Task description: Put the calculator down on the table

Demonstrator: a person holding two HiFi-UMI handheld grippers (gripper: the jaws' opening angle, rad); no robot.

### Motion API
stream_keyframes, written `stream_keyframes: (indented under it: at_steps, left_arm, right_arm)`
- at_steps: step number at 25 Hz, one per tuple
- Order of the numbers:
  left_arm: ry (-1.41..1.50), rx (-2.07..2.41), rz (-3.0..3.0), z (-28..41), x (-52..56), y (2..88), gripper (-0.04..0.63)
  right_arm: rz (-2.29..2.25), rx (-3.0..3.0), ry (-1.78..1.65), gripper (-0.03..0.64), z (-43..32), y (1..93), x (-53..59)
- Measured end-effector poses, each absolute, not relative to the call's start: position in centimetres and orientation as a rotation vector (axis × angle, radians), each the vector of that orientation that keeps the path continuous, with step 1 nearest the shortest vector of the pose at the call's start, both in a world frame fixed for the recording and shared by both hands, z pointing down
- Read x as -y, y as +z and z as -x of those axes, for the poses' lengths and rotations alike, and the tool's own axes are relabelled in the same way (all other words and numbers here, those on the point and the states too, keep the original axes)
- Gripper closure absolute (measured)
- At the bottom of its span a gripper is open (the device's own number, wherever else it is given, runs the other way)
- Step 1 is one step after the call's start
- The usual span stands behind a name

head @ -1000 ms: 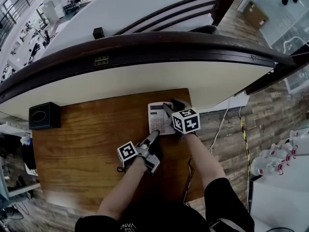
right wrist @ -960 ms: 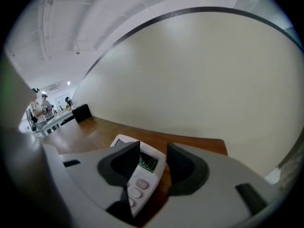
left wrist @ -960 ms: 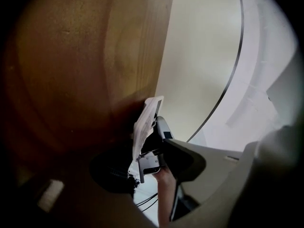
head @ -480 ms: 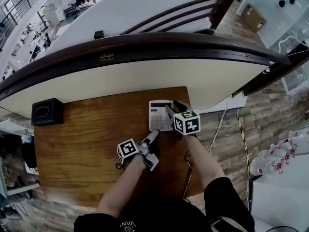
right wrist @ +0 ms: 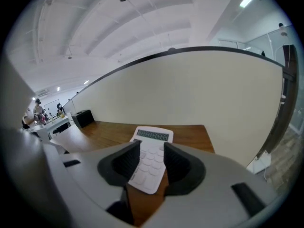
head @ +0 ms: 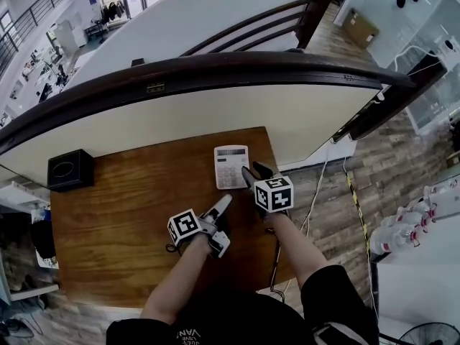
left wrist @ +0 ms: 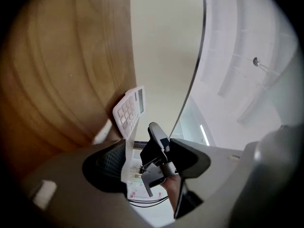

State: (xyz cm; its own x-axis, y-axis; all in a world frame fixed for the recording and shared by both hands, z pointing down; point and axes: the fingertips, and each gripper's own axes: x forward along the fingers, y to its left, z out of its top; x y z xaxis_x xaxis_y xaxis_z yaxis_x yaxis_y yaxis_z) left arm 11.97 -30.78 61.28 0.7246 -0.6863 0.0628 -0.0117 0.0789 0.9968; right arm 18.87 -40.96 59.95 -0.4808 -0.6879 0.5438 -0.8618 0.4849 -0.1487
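The white calculator (head: 231, 167) lies flat on the wooden tabletop (head: 129, 207), toward its 1 o'clock corner, close to the far edge. The right claw (head: 255, 171) hangs released at the calculator's 5 o'clock, jaws apart and framing its near end without pressing. The left claw (head: 223, 203), at 6 o'clock, is opening with nothing between its jaws. The risk now looks like a clipped corner: a sideways swing of the right claw could skid the calculator toward the edge.

White calculator (head: 231, 167); brown wood-grain table (head: 122, 214); black box (head: 70, 169); cream wall (head: 201, 117); dark rail (head: 215, 67).
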Motion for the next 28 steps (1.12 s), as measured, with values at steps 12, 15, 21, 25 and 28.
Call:
stream_keyframes:
  at_steps: [12,15,21,25,28]
  left_arm:
    - [-0.396,0.817,-1.858,-6.4,27.0,55.1,0.472]
    - [-0.358,0.894,-1.949,-4.1,25.5,54.0,0.556]
    - [-0.298,0.973,-2.090,-0.9,22.7,52.0,0.584]
    - [-0.224,0.985,-2.181,0.1,20.3,51.4,0.584]
    - [-0.140,0.988,-2.259,0.6,18.3,51.4,0.584]
  right_arm:
    - [-1.412,2.361,0.612,0.507,-16.8,57.0,32.1]
    - [-1.440,2.365,0.603,0.526,-16.1,56.0,29.6]
    - [-1.507,2.373,0.591,0.552,-14.8,54.1,25.0]
    - [-1.546,2.379,0.586,0.568,-14.0,52.9,22.0]
    - [-1.582,2.383,0.600,0.572,-13.5,52.3,19.6]
